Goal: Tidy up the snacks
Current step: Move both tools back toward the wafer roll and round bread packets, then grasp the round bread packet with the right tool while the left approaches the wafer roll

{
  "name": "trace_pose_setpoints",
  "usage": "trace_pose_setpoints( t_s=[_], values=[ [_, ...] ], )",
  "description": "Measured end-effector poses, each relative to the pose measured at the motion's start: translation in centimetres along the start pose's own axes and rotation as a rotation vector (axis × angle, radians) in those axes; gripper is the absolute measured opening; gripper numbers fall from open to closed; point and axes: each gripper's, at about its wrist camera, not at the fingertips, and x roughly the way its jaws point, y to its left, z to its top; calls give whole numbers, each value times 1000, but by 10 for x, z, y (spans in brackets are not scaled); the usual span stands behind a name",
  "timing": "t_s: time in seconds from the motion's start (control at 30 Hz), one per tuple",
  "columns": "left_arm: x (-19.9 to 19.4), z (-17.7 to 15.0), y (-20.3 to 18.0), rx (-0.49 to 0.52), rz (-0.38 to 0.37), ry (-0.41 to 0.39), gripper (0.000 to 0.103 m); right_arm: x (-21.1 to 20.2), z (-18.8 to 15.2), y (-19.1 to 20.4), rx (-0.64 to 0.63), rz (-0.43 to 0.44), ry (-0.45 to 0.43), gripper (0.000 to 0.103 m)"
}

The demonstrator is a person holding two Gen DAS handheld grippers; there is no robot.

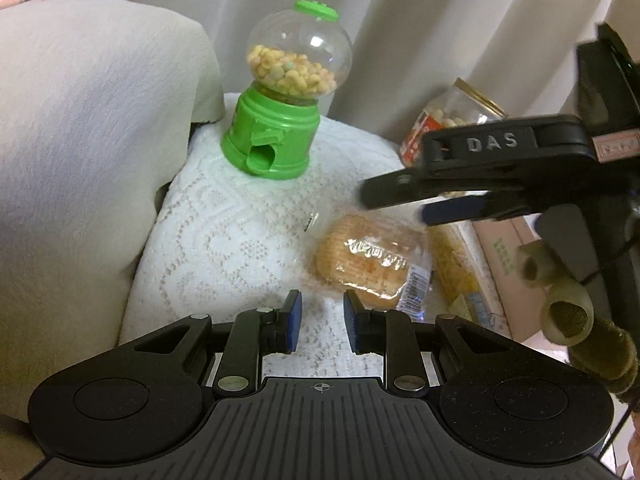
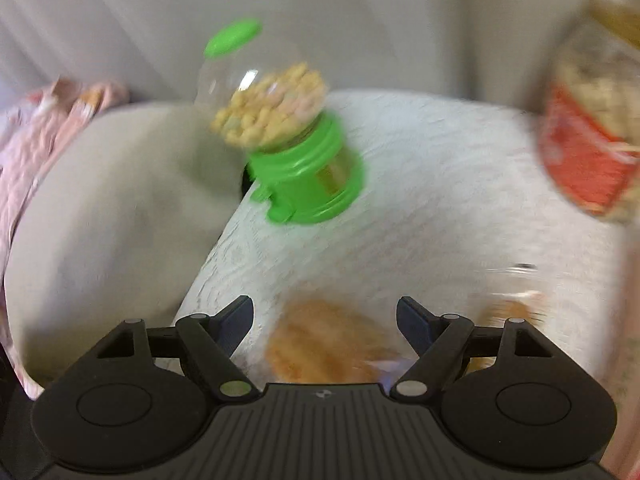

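A green candy dispenser [image 1: 280, 96] with a clear globe of yellow puffs stands on a white lace cloth [image 1: 224, 240]; it also shows, blurred, in the right wrist view [image 2: 296, 148]. A wrapped orange bun [image 1: 368, 260] lies on the cloth, just ahead and right of my left gripper [image 1: 322, 322], whose jaws are partly open and empty. My right gripper [image 1: 396, 206] hovers over the bun from the right. In its own view the right gripper [image 2: 325, 316] is wide open with the bun [image 2: 320, 344] between and below its fingers.
A glass jar with a red label [image 1: 440, 120] stands at the cloth's right edge, by a curtain; it also shows in the right wrist view [image 2: 588, 136]. A cream cushion [image 1: 80, 140] lies left. A yellow snack packet [image 1: 456, 264] and a cardboard box [image 1: 508, 248] lie right of the bun.
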Motion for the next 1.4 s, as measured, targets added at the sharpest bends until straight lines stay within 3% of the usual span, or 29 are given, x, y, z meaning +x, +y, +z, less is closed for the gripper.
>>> trace_pose_setpoints(
  t_s=[0.13,0.2,0.23,0.27,0.33,0.53,0.67,0.77,0.83,0.97,1.1,1.2,1.27,1.4],
  values=[
    [-3,6,5,-67,-37,-7,26,-23,-14,-5,-17,-247,-96,79],
    [-1,11,9,-123,-68,-7,26,-26,-27,-6,-43,-330,-111,79],
    [0,12,10,-144,-82,-5,26,-27,-32,-8,-47,-352,-108,72],
    [3,15,10,-166,-98,0,26,-27,-40,-9,-50,-358,-97,56],
    [11,19,7,-190,-111,18,26,-26,-52,-11,-50,-302,-54,42],
    [48,47,-15,-127,-90,32,26,-37,-84,-16,9,-223,-62,43],
    [67,60,-40,27,23,19,26,-36,-108,-20,51,-159,-60,43],
    [56,53,-42,56,111,7,27,-45,-130,-12,11,-196,-129,43],
    [41,46,-38,21,111,-10,27,-50,-142,-9,-9,-198,-163,44],
    [18,34,-16,-193,19,28,27,-60,-157,-12,-13,-162,-201,62],
    [29,40,-12,-299,-3,49,27,-78,-168,-21,-27,-197,-263,69],
    [56,50,-33,-235,16,81,27,-92,-178,-31,-16,-211,-311,71],
    [69,55,-60,-97,44,74,27,-106,-188,-36,-13,-247,-366,72],
    [80,51,-104,147,175,75,27,-126,-208,-47,-16,-326,-444,73]
  ],
)
